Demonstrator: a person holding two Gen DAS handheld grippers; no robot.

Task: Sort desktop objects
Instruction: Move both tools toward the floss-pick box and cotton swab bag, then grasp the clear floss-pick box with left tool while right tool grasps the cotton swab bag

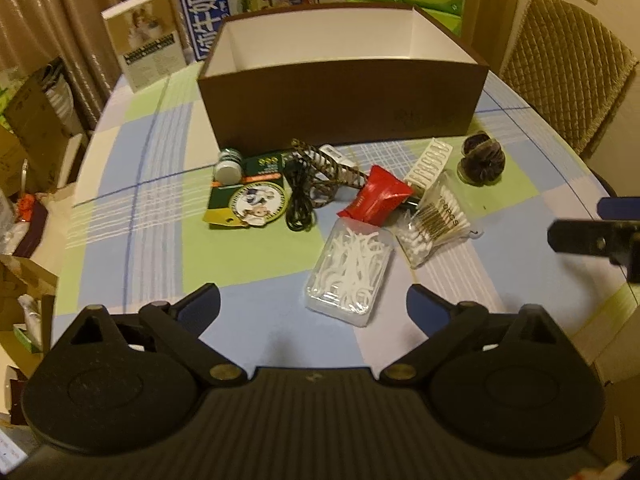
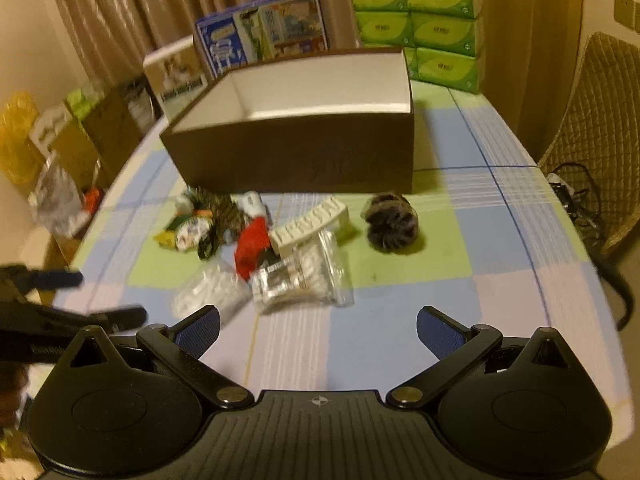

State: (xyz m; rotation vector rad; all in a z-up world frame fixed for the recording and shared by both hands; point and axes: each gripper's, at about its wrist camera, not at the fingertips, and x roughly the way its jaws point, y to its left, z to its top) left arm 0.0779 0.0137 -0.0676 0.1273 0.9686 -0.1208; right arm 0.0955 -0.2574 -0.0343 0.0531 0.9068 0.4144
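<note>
Plainly, both the left gripper [image 1: 314,302] and right gripper [image 2: 318,326] hover with fingers spread and empty over the counter [image 1: 248,248], where the floss-pick case [image 1: 348,276] overlaps the cotton-swab bag [image 1: 434,226], so a careless pinch could drag both.

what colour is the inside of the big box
White inside the box, brown outside; clearest in the left wrist view.

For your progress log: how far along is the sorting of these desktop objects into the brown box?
Nothing looks done: the brown box appears empty. Nothing is in hand; the left gripper and right gripper are open. The floss-pick case, red pouch and the rest remain.
</note>
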